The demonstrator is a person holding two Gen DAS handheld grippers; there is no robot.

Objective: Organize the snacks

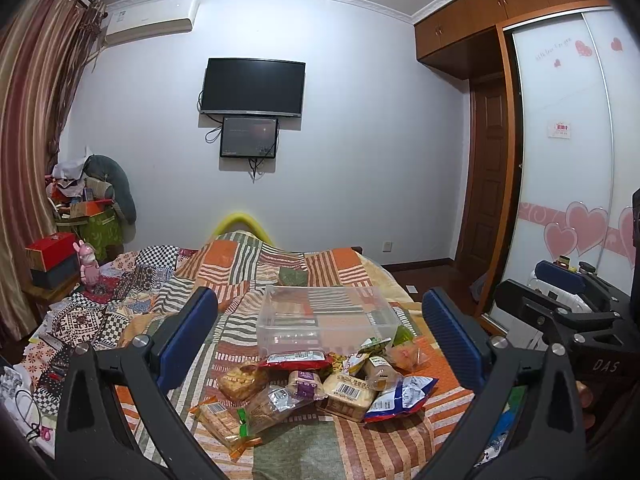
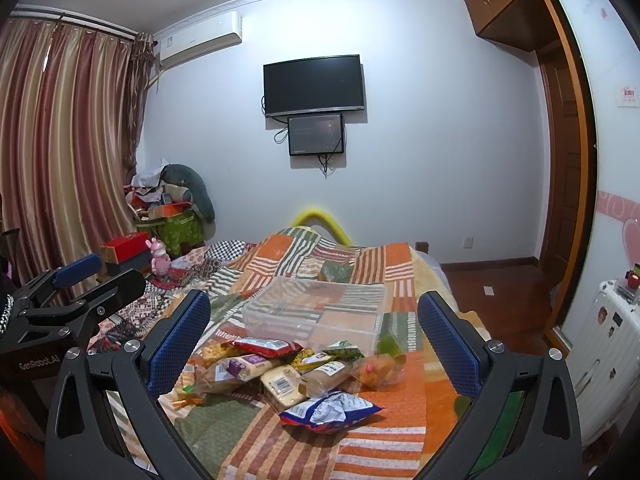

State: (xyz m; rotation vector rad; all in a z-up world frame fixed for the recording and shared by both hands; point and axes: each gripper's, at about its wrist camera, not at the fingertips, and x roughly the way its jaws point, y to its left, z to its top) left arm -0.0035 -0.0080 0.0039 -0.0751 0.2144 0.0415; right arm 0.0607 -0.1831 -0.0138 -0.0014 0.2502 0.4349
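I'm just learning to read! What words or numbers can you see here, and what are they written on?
"DAS": on the black body of the right gripper.
"GenRobot.AI": on the black body of the left gripper.
Snack packets: printing and barcodes too small to read.
Wardrobe door: pink script and the small red sign too blurred to read.
Air conditioner: label too small to read.

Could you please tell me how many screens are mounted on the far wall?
2: a large dark television high on the wall, and a smaller screen directly below it, at its lower edge. Nothing suggests others are hidden.
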